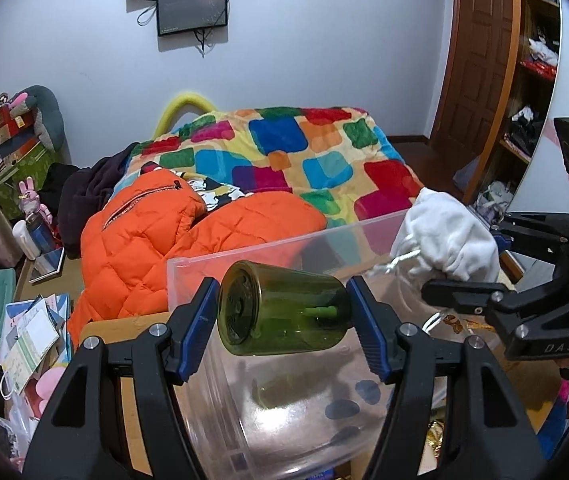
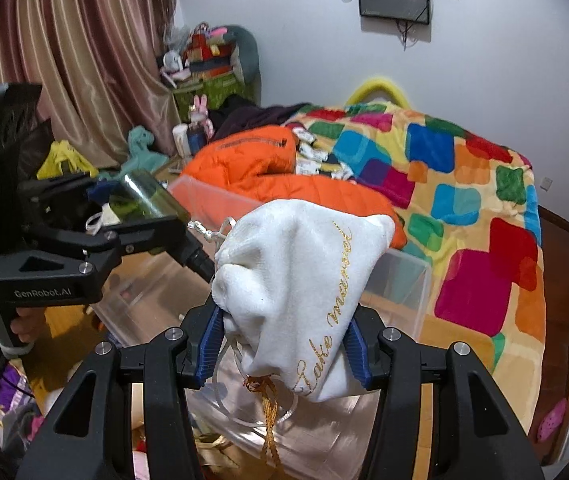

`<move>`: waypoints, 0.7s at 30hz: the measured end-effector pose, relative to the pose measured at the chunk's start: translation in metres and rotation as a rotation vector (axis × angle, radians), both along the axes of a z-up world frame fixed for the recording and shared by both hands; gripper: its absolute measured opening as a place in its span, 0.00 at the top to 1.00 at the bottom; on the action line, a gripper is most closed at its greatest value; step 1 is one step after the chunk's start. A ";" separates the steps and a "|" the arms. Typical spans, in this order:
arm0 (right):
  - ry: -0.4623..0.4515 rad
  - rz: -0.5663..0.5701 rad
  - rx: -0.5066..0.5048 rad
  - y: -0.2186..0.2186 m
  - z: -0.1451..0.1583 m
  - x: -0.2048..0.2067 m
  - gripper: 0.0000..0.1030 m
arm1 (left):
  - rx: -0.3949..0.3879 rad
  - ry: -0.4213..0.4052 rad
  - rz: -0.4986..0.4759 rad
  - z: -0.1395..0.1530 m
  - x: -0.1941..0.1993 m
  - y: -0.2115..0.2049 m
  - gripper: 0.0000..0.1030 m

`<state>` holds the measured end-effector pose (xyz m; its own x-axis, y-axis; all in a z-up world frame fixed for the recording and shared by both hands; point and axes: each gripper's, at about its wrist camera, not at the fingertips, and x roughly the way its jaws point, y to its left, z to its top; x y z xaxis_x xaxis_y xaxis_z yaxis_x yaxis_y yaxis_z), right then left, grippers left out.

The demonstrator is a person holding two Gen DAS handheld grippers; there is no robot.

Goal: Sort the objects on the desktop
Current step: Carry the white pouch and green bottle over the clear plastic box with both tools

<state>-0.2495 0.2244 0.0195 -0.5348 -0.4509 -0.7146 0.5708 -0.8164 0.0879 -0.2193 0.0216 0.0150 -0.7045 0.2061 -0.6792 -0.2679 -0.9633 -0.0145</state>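
Your left hand-held gripper (image 1: 284, 312) holds a green jar (image 1: 284, 308) on its side between the blue pads, right above the clear plastic box (image 1: 284, 240). The jar is smooth and round (glass or hard plastic, you cannot tell which). It could slip or roll out if your squeeze gets loose, and it could crack if it drops hard into the box. Go low before you let go.

Your right hand-held gripper (image 2: 282, 344) is closed on a white cloth bag (image 2: 300, 280) with gold writing, also over the box. A gold tassel (image 2: 268, 412) and a thin cord hang under it. They could catch on the box wall or on the other gripper, because both tools are very near each other here. A bump could knock the jar free.

Both tools point forward toward the bed with the bright blanket (image 1: 304, 152) and orange jacket (image 1: 172, 240). The left one sits level, and the right one comes in from its right side.
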 end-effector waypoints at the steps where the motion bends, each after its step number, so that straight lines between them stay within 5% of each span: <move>1: -0.007 0.005 0.011 -0.001 -0.003 -0.001 0.53 | -0.004 -0.003 -0.002 -0.002 -0.001 0.001 0.38; 21: -0.053 0.025 0.131 -0.023 -0.024 -0.019 0.53 | -0.097 -0.083 -0.024 -0.030 -0.015 0.008 0.38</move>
<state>-0.2690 0.2014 -0.0041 -0.4847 -0.3642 -0.7952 0.5881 -0.8087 0.0119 -0.2340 0.0291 -0.0152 -0.6410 0.1528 -0.7522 -0.2925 -0.9547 0.0553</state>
